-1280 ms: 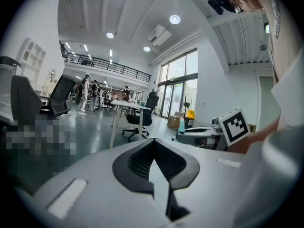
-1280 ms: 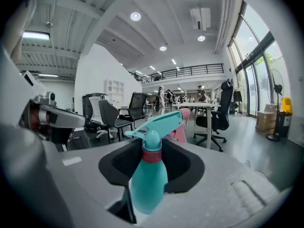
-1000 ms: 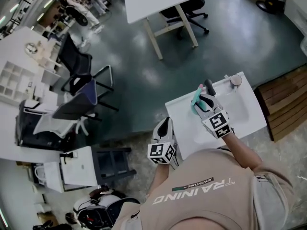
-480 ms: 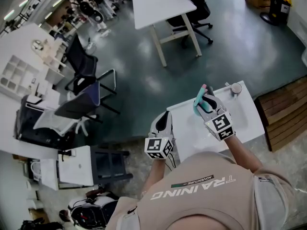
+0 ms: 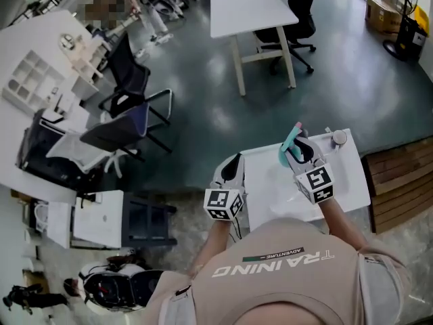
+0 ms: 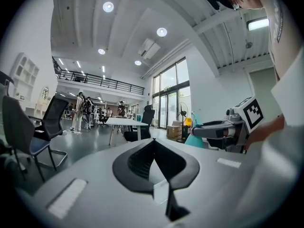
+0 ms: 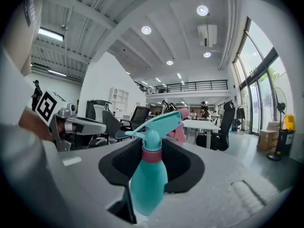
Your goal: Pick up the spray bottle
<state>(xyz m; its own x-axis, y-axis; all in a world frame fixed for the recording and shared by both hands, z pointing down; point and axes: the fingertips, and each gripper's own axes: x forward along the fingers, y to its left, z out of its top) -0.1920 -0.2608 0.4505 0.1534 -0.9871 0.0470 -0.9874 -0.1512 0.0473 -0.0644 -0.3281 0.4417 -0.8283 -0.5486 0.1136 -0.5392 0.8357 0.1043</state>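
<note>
Your right tongs point(image 7: 153, 144) are clamped on the teal plastic spray bottle point(image 7: 148, 179) with a pink collar, bottle upright, jaws on its upper body. It's held over the white rectangular desk point(image 5: 352, 175). Your left tongs point(image 6: 154, 148) are closed with nothing between them, at the desk's left edge.

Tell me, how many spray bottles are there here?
1: a teal spray bottle, gripped in the right tongs over the white table. Others could be hidden in the cluttered room.
</note>
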